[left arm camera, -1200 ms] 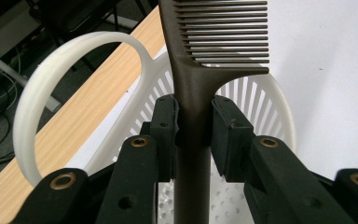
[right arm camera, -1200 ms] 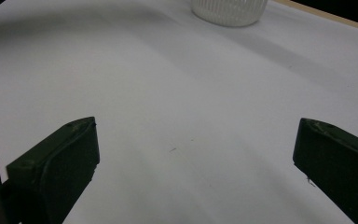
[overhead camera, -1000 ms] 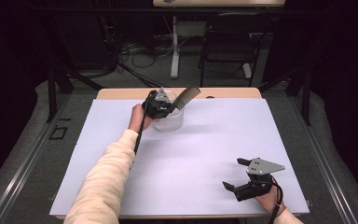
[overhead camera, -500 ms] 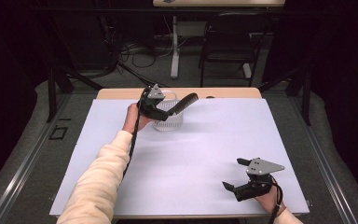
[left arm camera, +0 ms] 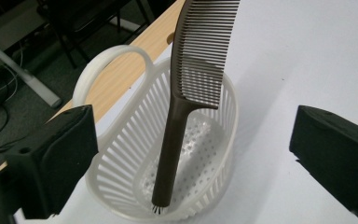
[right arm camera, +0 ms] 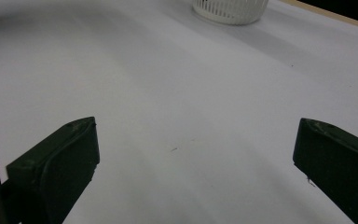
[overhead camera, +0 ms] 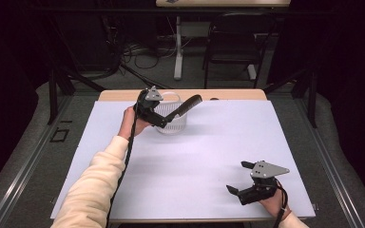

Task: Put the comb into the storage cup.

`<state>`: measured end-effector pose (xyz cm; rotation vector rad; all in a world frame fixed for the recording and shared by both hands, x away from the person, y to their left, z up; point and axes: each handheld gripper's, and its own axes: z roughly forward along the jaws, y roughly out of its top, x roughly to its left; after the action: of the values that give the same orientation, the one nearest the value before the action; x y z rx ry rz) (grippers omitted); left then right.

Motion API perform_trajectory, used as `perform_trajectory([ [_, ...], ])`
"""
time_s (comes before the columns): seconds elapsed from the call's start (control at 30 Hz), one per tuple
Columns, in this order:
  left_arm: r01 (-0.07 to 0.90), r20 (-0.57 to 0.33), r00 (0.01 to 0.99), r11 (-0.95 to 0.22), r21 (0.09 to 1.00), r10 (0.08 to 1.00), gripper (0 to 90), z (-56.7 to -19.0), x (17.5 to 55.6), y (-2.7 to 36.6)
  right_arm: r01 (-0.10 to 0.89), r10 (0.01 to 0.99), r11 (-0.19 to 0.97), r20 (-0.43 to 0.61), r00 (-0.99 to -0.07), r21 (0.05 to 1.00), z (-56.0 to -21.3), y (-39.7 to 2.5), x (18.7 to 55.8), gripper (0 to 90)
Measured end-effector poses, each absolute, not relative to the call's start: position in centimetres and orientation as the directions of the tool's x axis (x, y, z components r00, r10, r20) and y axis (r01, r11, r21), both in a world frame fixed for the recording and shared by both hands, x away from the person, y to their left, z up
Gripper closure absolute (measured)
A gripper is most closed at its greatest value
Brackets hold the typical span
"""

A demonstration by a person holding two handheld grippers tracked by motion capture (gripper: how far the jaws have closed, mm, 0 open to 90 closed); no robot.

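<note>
A dark brown comb (left arm camera: pixel 200 56) stands tilted in a white slotted basket (left arm camera: pixel 116 163), handle end on the basket floor, teeth leaning out over the rim. In the high view the basket (overhead camera: pixel 173 124) sits at the back of the white sheet with the comb (overhead camera: pixel 186 105) poking up to the right. My left gripper (overhead camera: pixel 158 113) hovers at the basket's left side, open, jaws wide on either side of the comb without touching it (left arm camera: pixel 196 140). My right gripper (overhead camera: pixel 240 178) rests near the front right of the table, open and holding nothing (right arm camera: pixel 196 154). The basket (right arm camera: pixel 228 9) lies far ahead of it.
A white sheet (overhead camera: pixel 195 161) covers the table, with a strip of bare wood (overhead camera: pixel 237 95) along the far edge. Beyond the table stand a black chair (overhead camera: pixel 233 42) and cables on the floor. A person's cream sleeve (overhead camera: pixel 100 185) reaches in from the front left.
The comb has dropped from the left gripper's jaws into the basket. The left gripper has opened and drawn back a little to the left. The right gripper has not moved.
</note>
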<state>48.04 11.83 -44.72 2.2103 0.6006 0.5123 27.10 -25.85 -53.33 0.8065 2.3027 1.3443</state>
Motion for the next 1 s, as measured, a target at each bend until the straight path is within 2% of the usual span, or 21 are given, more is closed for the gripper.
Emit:
perform_trajectory([
  [0.63,0.296,0.178,0.784,-0.611,0.734,0.594,0.0,-43.8,44.4,13.6,0.295,0.63,0.39,-0.019,-0.776,0.872,-53.4,-25.8,27.2,0.0],
  [1.0,0.333,0.149,0.781,-0.606,0.722,0.607,0.0,-44.3,42.6,14.9,0.298,0.631,0.392,-0.018,-0.776,0.87,-53.4,-25.8,27.2,0.0],
])
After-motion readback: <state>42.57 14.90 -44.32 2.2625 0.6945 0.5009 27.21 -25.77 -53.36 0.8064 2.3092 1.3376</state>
